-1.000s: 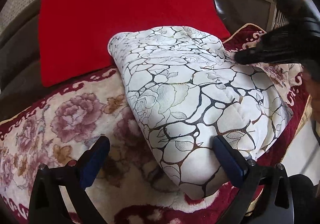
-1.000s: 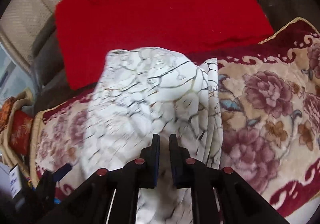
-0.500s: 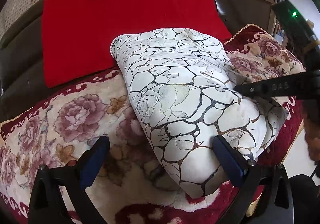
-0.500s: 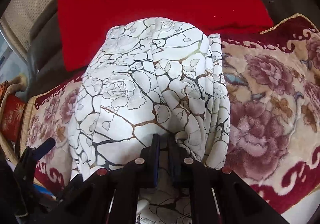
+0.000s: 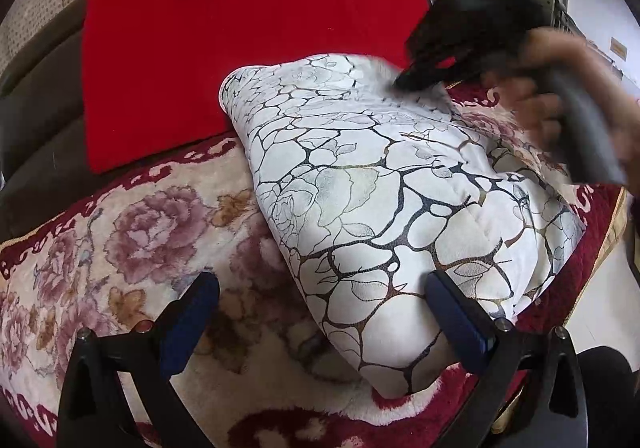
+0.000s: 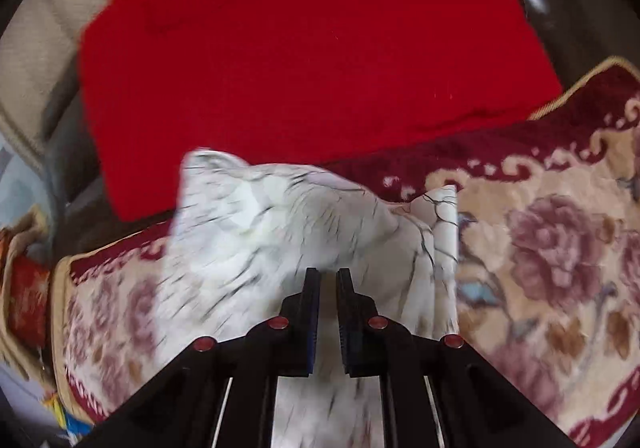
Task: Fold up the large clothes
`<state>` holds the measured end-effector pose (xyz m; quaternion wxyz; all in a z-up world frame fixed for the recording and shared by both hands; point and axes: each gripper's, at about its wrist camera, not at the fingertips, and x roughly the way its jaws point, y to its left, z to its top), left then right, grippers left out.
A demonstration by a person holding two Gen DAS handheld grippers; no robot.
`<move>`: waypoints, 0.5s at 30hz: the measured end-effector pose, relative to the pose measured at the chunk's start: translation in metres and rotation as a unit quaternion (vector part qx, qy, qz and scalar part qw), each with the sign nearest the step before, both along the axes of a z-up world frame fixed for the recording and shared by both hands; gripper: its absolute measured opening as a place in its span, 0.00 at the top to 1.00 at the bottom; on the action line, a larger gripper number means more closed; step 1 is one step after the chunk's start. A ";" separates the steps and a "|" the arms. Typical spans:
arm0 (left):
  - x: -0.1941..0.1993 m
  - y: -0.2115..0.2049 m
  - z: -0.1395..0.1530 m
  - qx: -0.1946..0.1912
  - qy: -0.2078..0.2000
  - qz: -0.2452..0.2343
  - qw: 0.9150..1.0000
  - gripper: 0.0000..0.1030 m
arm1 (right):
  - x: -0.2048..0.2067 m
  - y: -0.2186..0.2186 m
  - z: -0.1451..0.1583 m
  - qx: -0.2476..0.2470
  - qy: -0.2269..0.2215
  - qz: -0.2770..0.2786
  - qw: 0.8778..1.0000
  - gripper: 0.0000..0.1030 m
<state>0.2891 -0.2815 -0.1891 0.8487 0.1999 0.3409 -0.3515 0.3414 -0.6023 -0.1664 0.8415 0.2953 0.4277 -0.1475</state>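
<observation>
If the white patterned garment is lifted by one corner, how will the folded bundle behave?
The white patterned garment looks soft and puffy, so it would likely sag and unfold. Its rounded, thick folds suggest padding: bulky, probably light. Lying on the plush floral cover, it should drag rather than slide.

Left wrist view: you look forward and down along spread fingers of left gripper (image 5: 320, 324), close over folded white garment (image 5: 384, 191) on floral blanket (image 5: 120, 248), red cushion (image 5: 240, 27) behind. Right wrist view: you look steeply down past right gripper (image 6: 328, 312), very near same garment, blurred. Both views share garment, blanket, cushion; left view also catches right gripper at far edge.
</observation>
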 end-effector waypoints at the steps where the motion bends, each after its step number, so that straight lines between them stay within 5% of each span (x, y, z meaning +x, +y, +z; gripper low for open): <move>1: 0.000 0.000 0.000 -0.001 0.000 0.000 1.000 0.00 | 0.013 -0.007 -0.020 0.020 0.022 0.000 1.000 0.89; 4: 0.003 0.000 -0.001 -0.005 0.005 -0.001 1.000 0.00 | 0.024 -0.016 -0.058 0.079 0.041 -0.004 0.996 0.89; 9: 0.018 0.009 0.008 -0.020 0.052 -0.010 0.998 0.01 | -0.017 -0.017 -0.028 0.070 -0.032 -0.002 0.997 0.88; 11: 0.027 0.023 0.021 -0.054 0.074 -0.023 0.996 0.01 | -0.046 -0.019 -0.018 0.093 -0.070 -0.001 0.993 0.71; 13: 0.037 0.040 0.035 -0.104 0.087 -0.014 0.991 0.01 | -0.080 -0.024 -0.011 0.111 -0.115 -0.012 0.987 0.15; 15: 0.053 0.057 0.045 -0.160 0.123 -0.003 0.979 0.01 | -0.112 -0.027 -0.007 0.115 -0.150 -0.038 0.981 0.12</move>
